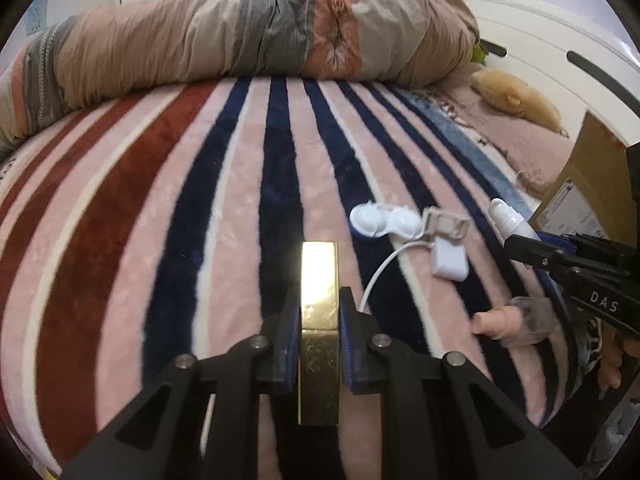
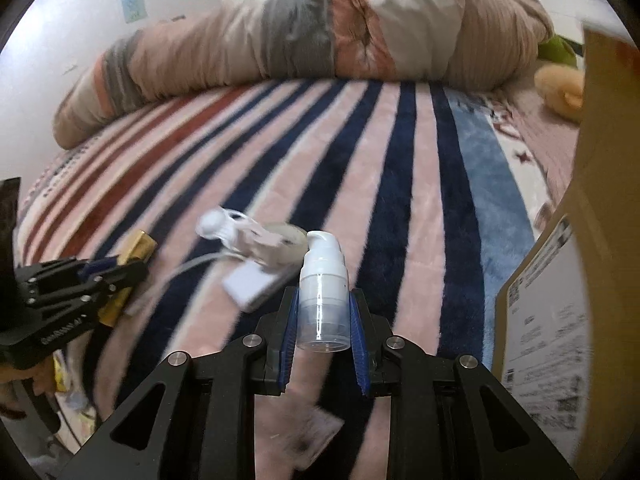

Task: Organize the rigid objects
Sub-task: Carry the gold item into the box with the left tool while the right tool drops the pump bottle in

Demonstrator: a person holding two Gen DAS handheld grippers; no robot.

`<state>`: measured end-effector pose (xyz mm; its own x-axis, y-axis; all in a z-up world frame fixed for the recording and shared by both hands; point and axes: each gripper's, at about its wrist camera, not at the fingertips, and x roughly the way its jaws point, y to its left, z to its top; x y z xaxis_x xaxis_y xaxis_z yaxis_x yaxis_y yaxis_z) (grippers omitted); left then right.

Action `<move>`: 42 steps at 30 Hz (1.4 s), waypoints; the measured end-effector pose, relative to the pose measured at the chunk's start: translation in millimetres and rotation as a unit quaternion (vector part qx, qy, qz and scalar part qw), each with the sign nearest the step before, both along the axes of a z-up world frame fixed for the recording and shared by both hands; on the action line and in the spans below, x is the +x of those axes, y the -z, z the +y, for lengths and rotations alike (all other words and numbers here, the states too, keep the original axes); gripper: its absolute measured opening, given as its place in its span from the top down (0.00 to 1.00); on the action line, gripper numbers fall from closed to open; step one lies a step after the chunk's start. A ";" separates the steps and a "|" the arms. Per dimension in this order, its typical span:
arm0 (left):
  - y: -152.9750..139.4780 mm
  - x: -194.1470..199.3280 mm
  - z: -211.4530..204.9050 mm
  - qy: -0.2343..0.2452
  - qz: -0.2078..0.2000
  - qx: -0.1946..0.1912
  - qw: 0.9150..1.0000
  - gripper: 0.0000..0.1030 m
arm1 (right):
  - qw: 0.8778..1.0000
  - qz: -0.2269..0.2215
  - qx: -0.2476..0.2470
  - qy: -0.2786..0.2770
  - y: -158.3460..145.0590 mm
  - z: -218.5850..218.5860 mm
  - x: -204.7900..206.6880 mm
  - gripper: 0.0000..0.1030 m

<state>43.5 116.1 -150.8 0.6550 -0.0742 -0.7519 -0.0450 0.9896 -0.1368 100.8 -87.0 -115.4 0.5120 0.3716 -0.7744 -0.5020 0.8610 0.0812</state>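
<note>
1. Left gripper (image 1: 319, 344): its blue pads are clamped on one gold rectangular box (image 1: 319, 320). The box is held lengthwise along the fingers and projects forward of them, seemingly raised off the bed, which would suit carrying it elsewhere.

2. Right gripper (image 2: 323, 332): its pads are closed on one clear pump bottle (image 2: 323, 300), gripped at the lower body with the white pump head pointing away. It appears lifted clear of the striped blanket (image 2: 400, 184). The grip sits low, so the top may swing.

3. Loose items, left view: at 1 o'clock of the gold box lie one white contact lens case (image 1: 382, 224), one pale clip (image 1: 446, 226) and one white charger block (image 1: 450, 264) with its cable (image 1: 380, 268) trailing back toward the gripper. These three lie close together, evidently not yet sorted. One small clear-capped tube (image 1: 516, 320) lies at 3 o'clock, near the bed edge.

4. Cardboard box (image 2: 560, 320): one, at 3 o'clock of the right gripper, its printed label facing the camera. It is judged the likely receptacle; its opening is not visible.

5. Background, 12 o'clock: one rolled quilt (image 1: 260, 40) across the far side, one tan plush toy (image 1: 516, 96) at 2 o'clock.

6. Count: two items held, four loose.
</note>
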 end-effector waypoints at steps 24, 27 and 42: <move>-201.7 -4.7 -157.5 0.178 -0.185 0.005 0.966 0.85 | 0.977 -0.164 0.114 0.068 -154.8 -172.1 -60.5 0.81; -208.1 11.7 -199.2 0.218 -0.178 0.006 0.960 0.85 | 0.983 -0.136 0.085 0.089 -137.1 -200.6 -44.4 0.81; -162.6 85.9 -296.9 0.300 -0.060 0.023 0.952 0.85 | 0.991 -0.090 0.020 0.094 -86.3 -226.4 -21.9 0.80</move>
